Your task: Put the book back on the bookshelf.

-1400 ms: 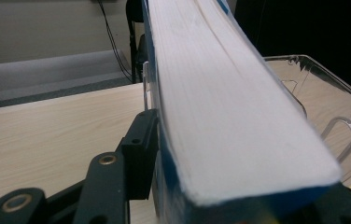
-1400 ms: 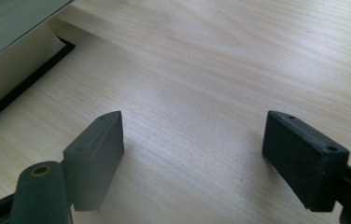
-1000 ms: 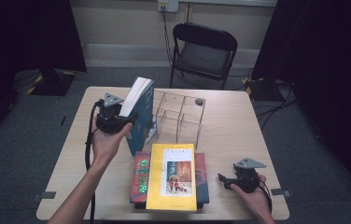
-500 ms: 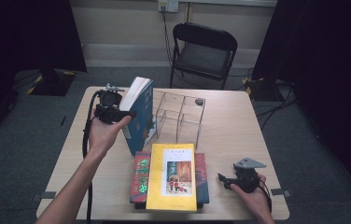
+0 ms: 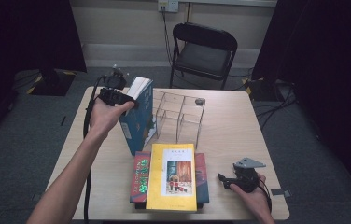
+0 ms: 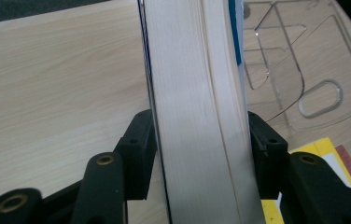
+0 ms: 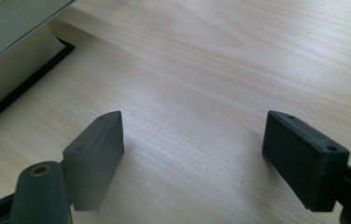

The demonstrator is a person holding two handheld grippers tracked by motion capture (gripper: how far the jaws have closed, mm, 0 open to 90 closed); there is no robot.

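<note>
A thick blue-covered book [image 5: 138, 116] stands on end, tilted, at the table's left, just left of a clear acrylic rack [image 5: 179, 112]. My left gripper [image 5: 134, 98] is shut on its top page edge; in the left gripper view both pads press the cream page block [image 6: 199, 116]. A yellow book [image 5: 172, 176] lies on top of a flat stack of books near the front edge. My right gripper [image 5: 225, 179] rests low on the table, right of that stack, open with nothing between its pads [image 7: 96, 154]. The stack's edge [image 7: 10, 70] shows at the left of the right gripper view.
The wooden table [image 5: 229, 126] has bare room on its right half. A small dark round object [image 5: 199, 101] sits by the rack's far right corner. A black chair [image 5: 201, 51] stands behind the table. A cable trails from the left gripper down the table's left side.
The left hand has lifted and moved away from the person, bringing the blue book more upright beside the rack. The right gripper has stayed put.
</note>
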